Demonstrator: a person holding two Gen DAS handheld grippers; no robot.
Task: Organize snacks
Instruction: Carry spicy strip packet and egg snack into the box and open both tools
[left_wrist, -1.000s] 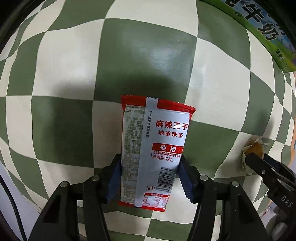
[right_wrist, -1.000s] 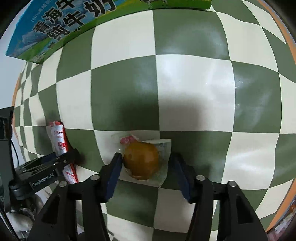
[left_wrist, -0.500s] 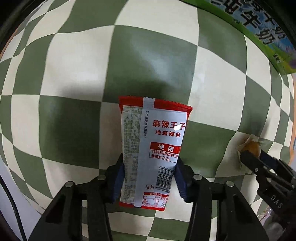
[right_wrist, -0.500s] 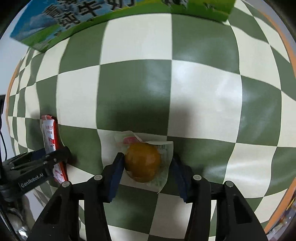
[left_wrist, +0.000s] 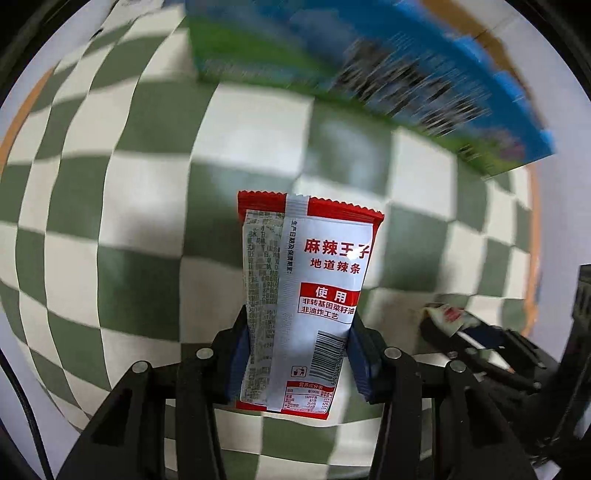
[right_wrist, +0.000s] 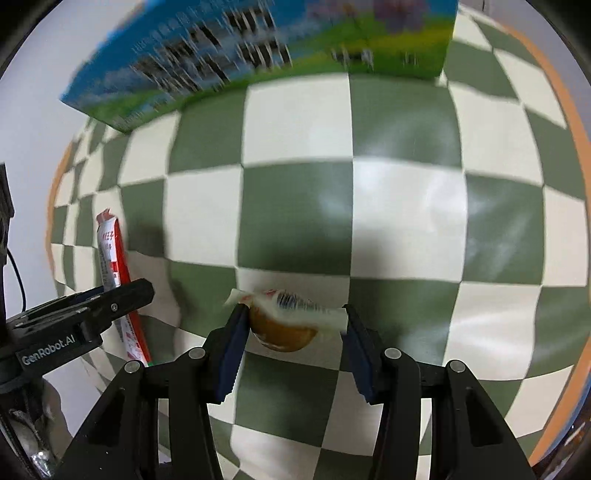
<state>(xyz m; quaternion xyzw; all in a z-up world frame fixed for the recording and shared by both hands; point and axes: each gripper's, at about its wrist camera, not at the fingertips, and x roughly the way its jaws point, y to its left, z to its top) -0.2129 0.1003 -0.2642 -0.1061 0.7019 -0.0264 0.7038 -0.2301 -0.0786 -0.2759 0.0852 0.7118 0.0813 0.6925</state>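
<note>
My left gripper (left_wrist: 297, 354) is shut on a red and white spicy-strip packet (left_wrist: 306, 288) and holds it upright above the checkered cloth. My right gripper (right_wrist: 291, 332) is shut on a clear-wrapped orange-brown snack (right_wrist: 284, 325), also lifted off the cloth. The right gripper and its wrapped snack (left_wrist: 447, 315) show at the lower right of the left wrist view. The left gripper with its packet (right_wrist: 114, 280) shows at the left of the right wrist view.
A blue and green milk carton box (left_wrist: 369, 70) stands at the far side of the green and cream checkered cloth (left_wrist: 110, 221); it also shows in the right wrist view (right_wrist: 258, 48). The cloth's orange table edge (right_wrist: 576, 122) runs at the right.
Both grippers have closed on their snacks and lifted them off the cloth, tilting up so the milk box now fills the top of both views.
</note>
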